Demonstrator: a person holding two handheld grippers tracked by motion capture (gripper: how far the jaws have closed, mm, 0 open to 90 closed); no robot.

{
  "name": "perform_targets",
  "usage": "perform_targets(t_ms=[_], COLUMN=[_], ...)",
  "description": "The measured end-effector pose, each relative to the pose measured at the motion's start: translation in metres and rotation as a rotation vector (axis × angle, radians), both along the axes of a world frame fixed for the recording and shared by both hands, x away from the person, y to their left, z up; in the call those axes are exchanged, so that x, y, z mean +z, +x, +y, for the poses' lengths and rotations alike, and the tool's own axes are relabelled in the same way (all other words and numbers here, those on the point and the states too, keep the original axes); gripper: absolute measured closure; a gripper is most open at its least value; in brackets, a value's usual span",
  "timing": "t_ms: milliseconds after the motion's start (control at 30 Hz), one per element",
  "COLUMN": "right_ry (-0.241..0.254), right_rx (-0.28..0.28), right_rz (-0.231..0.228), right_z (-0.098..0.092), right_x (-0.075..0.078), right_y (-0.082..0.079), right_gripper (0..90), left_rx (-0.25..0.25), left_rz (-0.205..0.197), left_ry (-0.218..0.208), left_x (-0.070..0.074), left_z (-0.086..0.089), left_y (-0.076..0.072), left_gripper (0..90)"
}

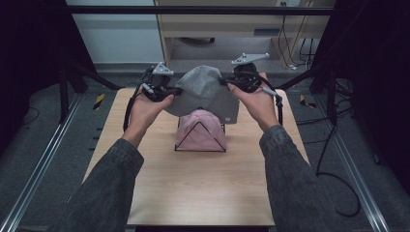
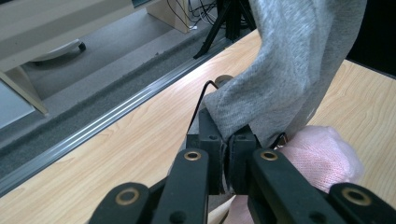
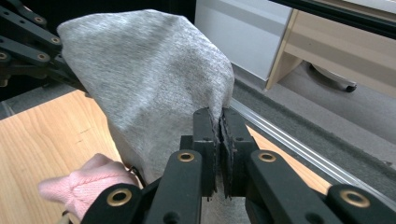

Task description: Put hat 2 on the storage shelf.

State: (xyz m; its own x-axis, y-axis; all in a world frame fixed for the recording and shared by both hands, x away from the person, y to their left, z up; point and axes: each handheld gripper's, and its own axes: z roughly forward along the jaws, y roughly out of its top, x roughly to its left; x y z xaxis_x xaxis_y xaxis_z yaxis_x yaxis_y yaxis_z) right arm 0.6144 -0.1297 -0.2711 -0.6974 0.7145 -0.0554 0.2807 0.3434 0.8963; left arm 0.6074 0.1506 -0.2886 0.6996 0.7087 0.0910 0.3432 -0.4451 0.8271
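A grey knitted hat [image 1: 203, 94] hangs stretched between my two grippers above the wooden table [image 1: 159, 179]. My left gripper [image 1: 170, 92] is shut on the hat's left edge; its jaws pinch the grey cloth [image 2: 261, 88] in the left gripper view. My right gripper [image 1: 226, 82] is shut on the right edge, with the fabric [image 3: 149, 84] clamped between its jaws. Directly below the grey hat, a pink knitted hat [image 1: 200, 130] sits on a black wire stand [image 1: 200, 150]. The pink hat [image 2: 322, 151] also shows under the left gripper and at the lower left [image 3: 88, 184] of the right gripper view.
Metal rails [image 1: 43, 159] run along both sides of the table. A pale wooden shelf unit [image 1: 232, 29] stands beyond the far edge, with cables [image 1: 295, 48] on the floor. Black frame legs [image 1: 67, 92] stand at the far corners.
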Motion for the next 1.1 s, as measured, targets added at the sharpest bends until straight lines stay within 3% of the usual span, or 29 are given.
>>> perform_targets(t_ms=[1100], right_ry=[-0.022], right_rx=[-0.003], right_rz=[0.030], right_z=[-0.004], right_x=[-0.015], right_y=[-0.002], right_gripper=[86.1], left_rx=[-0.003], left_rz=[0.013], left_ry=[-0.006], left_x=[-0.019], left_z=[-0.002], left_y=[-0.002], left_gripper=[87.0])
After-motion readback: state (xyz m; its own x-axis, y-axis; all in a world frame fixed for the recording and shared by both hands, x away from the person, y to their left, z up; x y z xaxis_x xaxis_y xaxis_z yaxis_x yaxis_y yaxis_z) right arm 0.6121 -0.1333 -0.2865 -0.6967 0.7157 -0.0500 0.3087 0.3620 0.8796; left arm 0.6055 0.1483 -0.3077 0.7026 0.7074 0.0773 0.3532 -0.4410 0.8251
